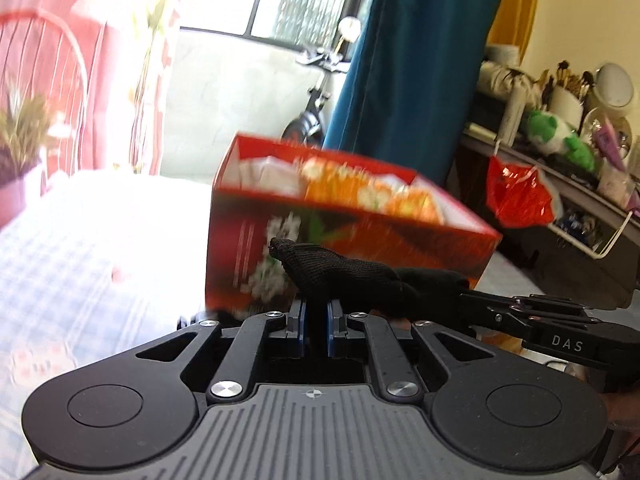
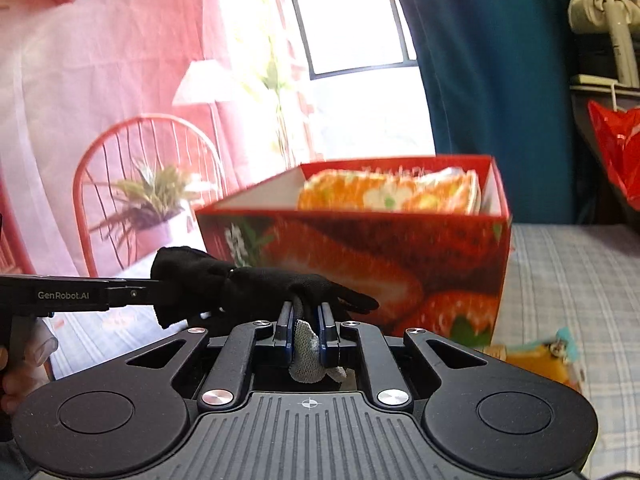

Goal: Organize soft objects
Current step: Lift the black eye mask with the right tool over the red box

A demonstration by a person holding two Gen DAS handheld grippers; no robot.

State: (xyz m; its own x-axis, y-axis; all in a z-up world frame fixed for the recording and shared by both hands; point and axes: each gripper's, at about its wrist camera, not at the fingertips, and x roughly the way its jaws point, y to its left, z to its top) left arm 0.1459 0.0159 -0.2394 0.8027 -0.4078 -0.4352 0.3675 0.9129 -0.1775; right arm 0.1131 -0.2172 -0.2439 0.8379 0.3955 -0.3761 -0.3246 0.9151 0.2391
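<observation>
Both grippers share one black knitted sock (image 1: 340, 270), stretched between them in the air in front of a red open-topped cardboard box printed with strawberries and white blossoms (image 1: 340, 248). Left gripper (image 1: 316, 316): blue-padded fingers (image 1: 301, 320) clenched on one end of the sock, the fabric rising out of the narrow gap and bunching above the tips. Right gripper (image 2: 306, 320): fingers (image 2: 285, 322) likewise clamped on the other end; a grey mesh-textured part of the sock (toe or heel, cannot tell which) hangs down between the pads in the right wrist view. In the left wrist view the right gripper enters from the right edge, its tips at the sock; in the right wrist view the left gripper comes in from the left edge. The box stands on a bed covered in a pale blue-and-white checked sheet (image 2: 568, 280) and holds folded orange cloth with a white flower print (image 2: 384, 194), lying against the far side. Both views are motion-blurred. A small yellow and teal item (image 2: 536, 354) lies on the sheet just right of the box, too blurred to identify. A teal curtain (image 1: 416, 60) hangs behind the box; a cluttered shelf with a green-and-white plush toy (image 1: 560, 138) stands at right.
</observation>
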